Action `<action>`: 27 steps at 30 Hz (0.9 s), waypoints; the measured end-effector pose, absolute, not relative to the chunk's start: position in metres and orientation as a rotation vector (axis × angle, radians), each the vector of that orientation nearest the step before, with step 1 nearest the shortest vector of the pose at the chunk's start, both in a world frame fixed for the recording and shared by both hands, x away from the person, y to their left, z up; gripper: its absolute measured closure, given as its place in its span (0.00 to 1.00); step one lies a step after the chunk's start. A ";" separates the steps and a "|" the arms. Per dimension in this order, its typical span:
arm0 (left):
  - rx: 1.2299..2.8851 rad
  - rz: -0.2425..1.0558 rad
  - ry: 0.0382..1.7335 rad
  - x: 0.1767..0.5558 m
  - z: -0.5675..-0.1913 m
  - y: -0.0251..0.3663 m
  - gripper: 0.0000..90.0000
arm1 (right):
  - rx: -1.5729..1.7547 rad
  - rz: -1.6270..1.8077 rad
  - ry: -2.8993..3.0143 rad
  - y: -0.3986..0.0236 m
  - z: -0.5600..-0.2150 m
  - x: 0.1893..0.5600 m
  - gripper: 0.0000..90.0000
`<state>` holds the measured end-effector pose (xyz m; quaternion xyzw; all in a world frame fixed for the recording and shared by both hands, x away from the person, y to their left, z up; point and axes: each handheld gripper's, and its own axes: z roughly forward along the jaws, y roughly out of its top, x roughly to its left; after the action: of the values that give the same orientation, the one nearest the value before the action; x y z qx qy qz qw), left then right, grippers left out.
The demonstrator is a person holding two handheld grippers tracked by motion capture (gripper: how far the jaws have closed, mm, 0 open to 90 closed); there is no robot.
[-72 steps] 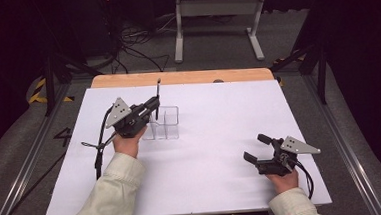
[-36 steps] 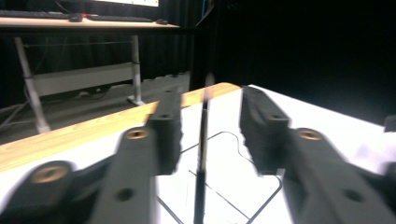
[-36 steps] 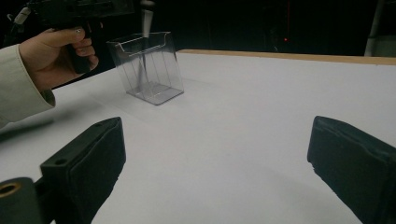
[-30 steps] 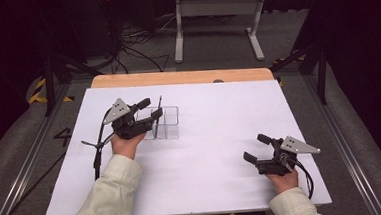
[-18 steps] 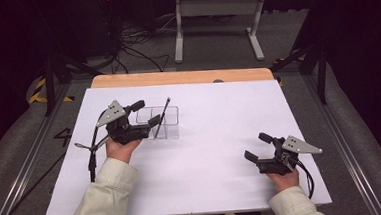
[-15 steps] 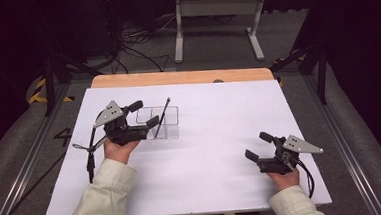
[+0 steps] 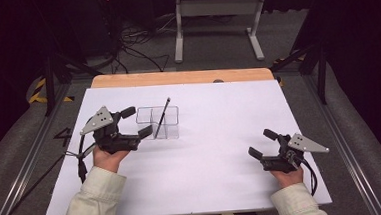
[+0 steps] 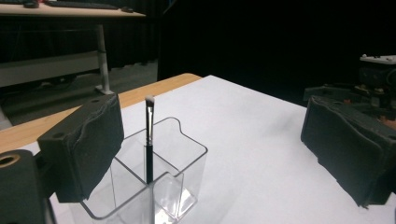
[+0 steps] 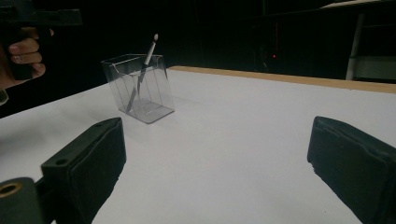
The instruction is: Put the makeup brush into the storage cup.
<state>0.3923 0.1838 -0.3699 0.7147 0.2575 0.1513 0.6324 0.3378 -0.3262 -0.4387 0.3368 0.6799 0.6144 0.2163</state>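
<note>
The brush (image 7: pixel 162 117) is seen standing in the clear organizer (image 7: pixel 158 123), in a compartment near the middle, with its long axis leaning: the dark handle end is down inside, and the pale bristle tip points up and toward the far side of the table. It is not held by anything.

At the left, the left gripper (image 7: pixel 134 122) is found just beside the organizer, on its left side. Its jaws have just been opening and are now spread wide, with nothing pressed between the pads. In the left gripper view the brush (image 8: pixel 149 140) is seen ahead of the jaws and nearer to the left pad (image 8: pixel 88 144) (the organizer (image 8: pixel 187 158) itself lies partly between the two pads, but it is not touched). So the brush lies forward of this gripper, and a new grip would be judged to need only a short approach.

At the right, the right gripper (image 7: pixel 263 144) is rested well apart from the organizer, jaws also wide and empty. The left hand is clearly the nearer one.
</note>
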 end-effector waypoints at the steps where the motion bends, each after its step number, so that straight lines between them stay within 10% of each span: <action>1: 1.635 0.343 0.585 0.391 -0.370 0.184 0.07 | 0.933 1.703 1.884 -0.326 -0.439 0.338 0.06; 27: 1.665 0.322 0.586 0.355 -0.392 0.220 0.05 | 0.898 1.652 1.951 -0.332 -0.431 0.338 0.05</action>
<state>0.3547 0.2200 -0.3924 0.7253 0.2553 0.1402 0.6238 0.3377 -0.3319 -0.4307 0.3238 0.7032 0.5956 0.2143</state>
